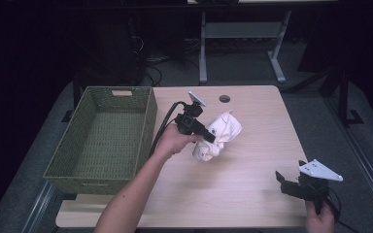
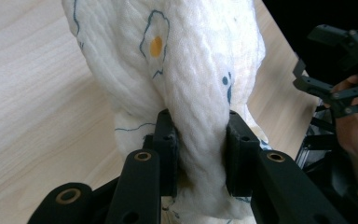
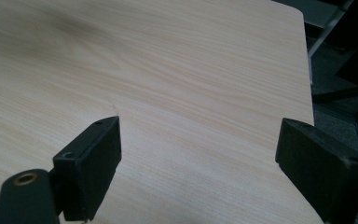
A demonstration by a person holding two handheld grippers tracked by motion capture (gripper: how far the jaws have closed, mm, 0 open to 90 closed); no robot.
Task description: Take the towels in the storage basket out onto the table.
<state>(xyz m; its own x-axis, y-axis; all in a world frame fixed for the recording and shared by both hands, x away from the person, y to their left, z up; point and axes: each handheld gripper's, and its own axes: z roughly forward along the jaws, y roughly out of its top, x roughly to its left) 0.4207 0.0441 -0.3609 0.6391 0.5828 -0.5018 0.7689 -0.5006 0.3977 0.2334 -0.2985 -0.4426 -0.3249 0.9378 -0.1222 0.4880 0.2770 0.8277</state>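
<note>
Left gripper [image 1: 209,137] pinching the white printed cloth [image 1: 222,133] mid-table, green woven basket [image 1: 102,141] sitting just left, right gripper [image 1: 285,180] hovering wide open near the table's [image 1: 252,160] right corner, well apart

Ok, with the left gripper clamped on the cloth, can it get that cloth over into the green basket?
Probably yes. The left gripper is shut on the white cloth, and the open-topped green basket sits right beside that hand with only bare table between; it would need to clear the near wall.
</note>
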